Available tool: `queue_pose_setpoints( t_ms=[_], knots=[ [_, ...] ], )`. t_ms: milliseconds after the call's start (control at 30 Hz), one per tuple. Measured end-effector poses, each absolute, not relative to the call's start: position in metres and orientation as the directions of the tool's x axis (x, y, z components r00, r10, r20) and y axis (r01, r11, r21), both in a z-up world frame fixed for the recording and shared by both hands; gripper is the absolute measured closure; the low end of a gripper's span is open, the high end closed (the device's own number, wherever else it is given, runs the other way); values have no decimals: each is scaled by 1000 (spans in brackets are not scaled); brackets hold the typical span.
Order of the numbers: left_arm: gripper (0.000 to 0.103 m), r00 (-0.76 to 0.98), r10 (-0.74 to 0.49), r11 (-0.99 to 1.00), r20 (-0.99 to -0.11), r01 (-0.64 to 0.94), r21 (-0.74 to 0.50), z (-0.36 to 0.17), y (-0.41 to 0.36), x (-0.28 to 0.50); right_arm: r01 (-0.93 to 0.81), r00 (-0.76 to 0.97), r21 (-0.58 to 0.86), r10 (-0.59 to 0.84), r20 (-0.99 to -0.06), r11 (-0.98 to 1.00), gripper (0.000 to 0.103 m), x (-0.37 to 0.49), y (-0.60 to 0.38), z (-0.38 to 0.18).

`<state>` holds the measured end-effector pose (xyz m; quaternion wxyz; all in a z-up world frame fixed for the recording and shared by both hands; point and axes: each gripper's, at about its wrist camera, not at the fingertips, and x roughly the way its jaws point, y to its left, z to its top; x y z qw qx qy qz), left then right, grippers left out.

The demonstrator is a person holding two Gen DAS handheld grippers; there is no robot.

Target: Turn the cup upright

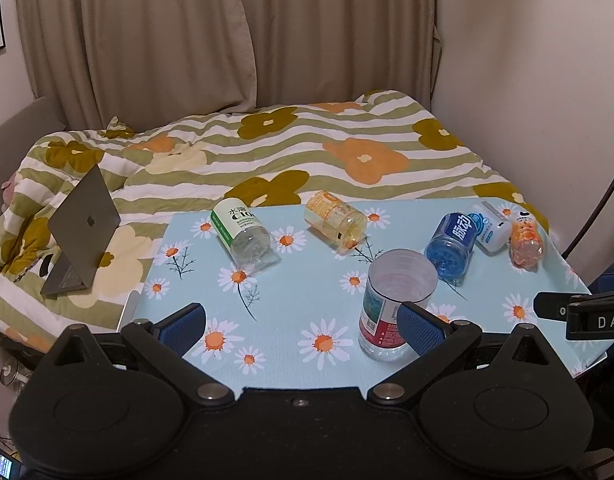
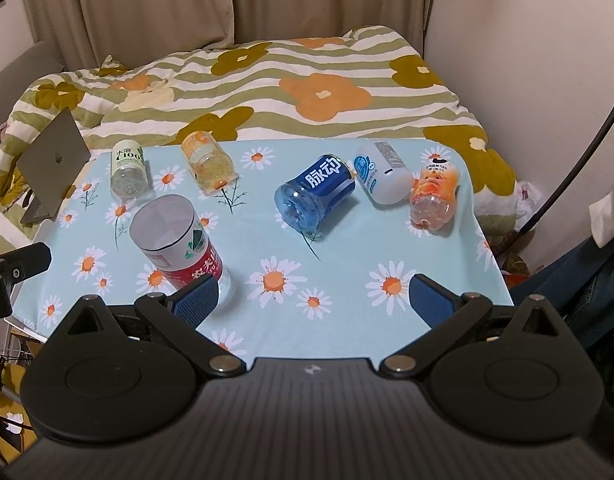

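You have the table (image 2: 347, 240) in front of you and the bed (image 2: 267, 88) behind it. One cup (image 2: 175, 240) stands upright at the near left. Five cups lie on their sides in a row along the far side: two (image 2: 127, 172) (image 2: 207, 164) at the left, three (image 2: 315, 196) (image 2: 383, 176) (image 2: 435, 196) close together at the right. A laptop (image 2: 51, 164) stands open on the bed, left of the table.

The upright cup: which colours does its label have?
Red and white with some green on the upright cup, best in the right wrist view.
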<state>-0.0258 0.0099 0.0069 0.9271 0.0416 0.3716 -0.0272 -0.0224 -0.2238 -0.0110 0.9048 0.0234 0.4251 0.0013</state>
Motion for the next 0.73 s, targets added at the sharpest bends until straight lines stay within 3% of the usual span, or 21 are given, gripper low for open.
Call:
queue_pose_setpoints(
  t_ms=[733],
  knots=[
    [0,739,-3,993,-674,80,83,7,8,-24,26,633,47,20,-774,999,0,-22,-224,-13]
  ],
)
